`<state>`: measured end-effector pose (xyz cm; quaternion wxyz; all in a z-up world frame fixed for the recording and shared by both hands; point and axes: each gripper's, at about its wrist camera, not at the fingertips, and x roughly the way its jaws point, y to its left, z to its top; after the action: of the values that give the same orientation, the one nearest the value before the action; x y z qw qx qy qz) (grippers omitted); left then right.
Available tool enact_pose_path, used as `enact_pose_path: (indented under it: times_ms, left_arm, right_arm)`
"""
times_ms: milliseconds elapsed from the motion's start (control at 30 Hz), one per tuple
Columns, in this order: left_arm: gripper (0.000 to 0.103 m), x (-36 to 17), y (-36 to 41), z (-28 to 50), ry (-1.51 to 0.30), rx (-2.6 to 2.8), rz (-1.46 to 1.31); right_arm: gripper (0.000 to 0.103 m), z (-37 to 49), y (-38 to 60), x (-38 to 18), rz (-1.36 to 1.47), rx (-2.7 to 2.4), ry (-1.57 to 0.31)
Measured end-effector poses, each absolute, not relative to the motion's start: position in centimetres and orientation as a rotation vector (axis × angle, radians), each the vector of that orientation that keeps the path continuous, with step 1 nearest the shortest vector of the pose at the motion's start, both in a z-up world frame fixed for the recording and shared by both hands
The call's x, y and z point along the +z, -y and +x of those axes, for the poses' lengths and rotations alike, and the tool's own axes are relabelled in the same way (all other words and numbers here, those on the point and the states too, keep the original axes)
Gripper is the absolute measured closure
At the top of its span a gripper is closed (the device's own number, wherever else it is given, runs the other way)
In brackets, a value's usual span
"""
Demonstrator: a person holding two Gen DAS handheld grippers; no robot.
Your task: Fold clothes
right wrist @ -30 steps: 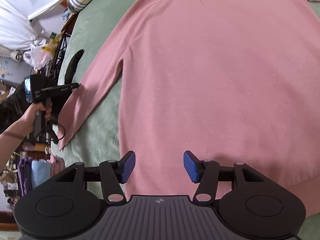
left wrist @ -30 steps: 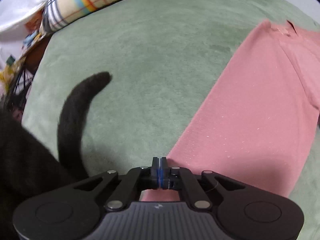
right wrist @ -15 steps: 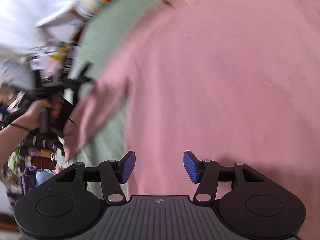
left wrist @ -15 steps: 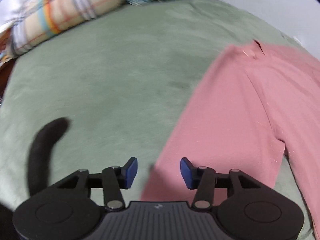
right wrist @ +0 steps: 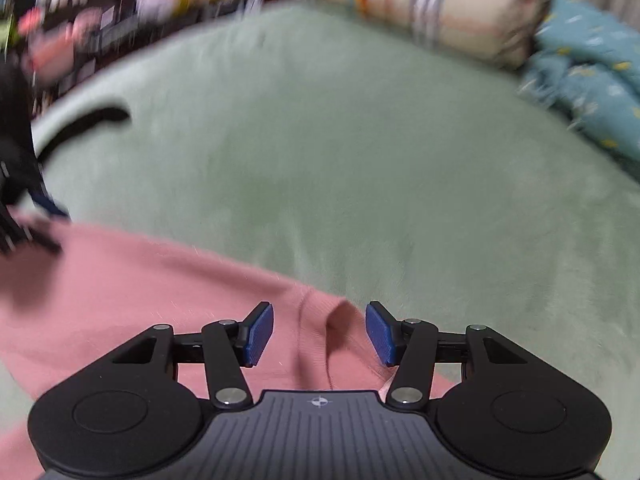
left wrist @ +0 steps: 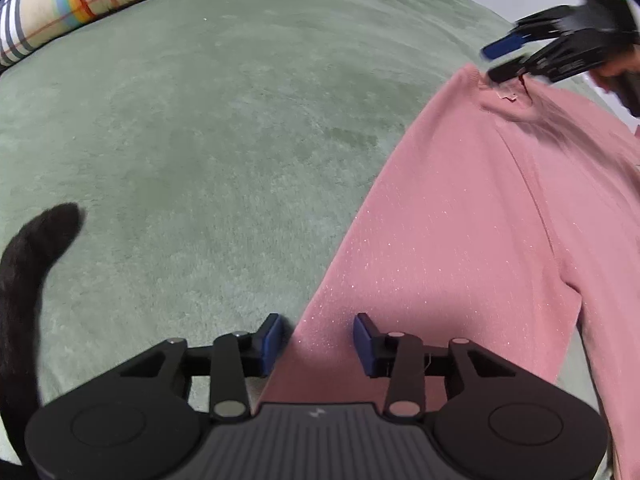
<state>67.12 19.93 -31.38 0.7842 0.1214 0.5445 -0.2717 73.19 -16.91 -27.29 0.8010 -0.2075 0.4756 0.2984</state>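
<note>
Right gripper (left wrist: 508,58) swung to sweater (left wrist: 460,240) collar; green blanket (left wrist: 240,120), clutter blurred.

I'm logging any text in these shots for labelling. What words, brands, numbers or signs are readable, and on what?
No readable words or numbers.
Left gripper: small pale emblem on its housing, a mark, not letters.
Right gripper: small round crosshair-like emblem on its housing, no letters.
Pink sweater: small tag at the collar, too small to read.
Clutter behind the bed: too blurred to read.

You have a soft, finely knitted pink sweater (left wrist: 460,240) with tiny glints lying on a matt, fuzzy green fleece blanket (left wrist: 200,140).
</note>
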Motion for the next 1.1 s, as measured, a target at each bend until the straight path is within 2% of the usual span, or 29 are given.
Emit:
enact_pose_path:
  times_ms: [67, 100, 133, 167, 233, 500, 567, 633, 667, 700, 733, 867, 900, 1000, 1033, 1100]
  left_arm:
    - [0.084, -31.2, -20.0, 66.9, -1.18, -0.614, 0.267]
    - [0.093, -31.2, -20.0, 66.8, -1.185, -0.64, 0.273]
    - [0.096, -31.2, -20.0, 66.7, -1.186, -0.648, 0.276]
    - [0.098, -31.2, -19.9, 66.5, -1.187, -0.662, 0.287]
    - [0.102, -31.0, -20.1, 66.5, -1.188, -0.677, 0.293]
    - [0.102, -30.3, -20.2, 67.6, -1.118, -0.581, 0.353]
    - [0.1, -31.1, -20.8, 69.1, -1.164, -0.539, 0.297]
    - [0.094, -31.3, -21.4, 69.7, -1.21, -0.517, 0.276]
    - [0.091, -31.1, -21.5, 69.7, -1.219, -0.508, 0.294]
    - [0.084, -30.8, -21.7, 69.7, -1.228, -0.499, 0.312]
    - [0.079, -30.5, -22.0, 69.4, -1.234, -0.48, 0.348]
    - [0.08, -29.0, -23.1, 68.0, -1.227, -0.359, 0.522]
    - [0.08, -28.6, -23.2, 67.7, -1.214, -0.347, 0.531]
    - [0.08, -24.7, -23.8, 65.8, -1.101, -0.304, 0.388]
    - [0.079, -23.7, -23.4, 65.4, -1.066, -0.303, 0.319]
    - [0.077, -23.0, -21.7, 65.1, -1.021, -0.323, 0.217]
  right_arm:
    - [0.053, 73.8, 16.2, -27.9, -0.507, 0.659, -1.002]
    - [0.058, 74.1, 15.9, -28.2, -0.512, 0.68, -1.02]
    - [0.067, 74.5, 15.6, -28.4, -0.516, 0.701, -1.038]
    - [0.092, 74.7, 15.3, -28.7, -0.529, 0.724, -1.055]
    - [0.094, 74.6, 14.4, -29.3, -0.61, 0.757, -1.074]
    - [0.095, 76.1, 12.7, -30.3, -0.677, 0.681, -1.053]
    - [0.094, 76.6, 12.2, -31.3, -0.652, 0.644, -1.081]
    - [0.091, 77.2, 12.6, -31.9, -0.539, 0.573, -1.105]
    - [0.081, 77.5, 13.2, -31.6, -0.484, 0.551, -1.101]
    - [0.068, 77.7, 13.7, -31.2, -0.434, 0.526, -1.094]
    - [0.066, 77.8, 14.4, -30.6, -0.397, 0.489, -1.071]
    - [0.065, 76.2, 18.6, -26.5, -0.257, 0.422, -0.941]
    - [0.06, 74.9, 21.7, -24.5, -0.147, 0.4, -0.896]
    - [0.046, 72.2, 28.2, -22.2, 0.055, 0.3, -0.855]
    - [0.046, 70.6, 31.9, -21.7, 0.113, 0.233, -0.845]
    - [0.049, 68.6, 36.2, -22.3, -0.012, 0.187, -0.898]
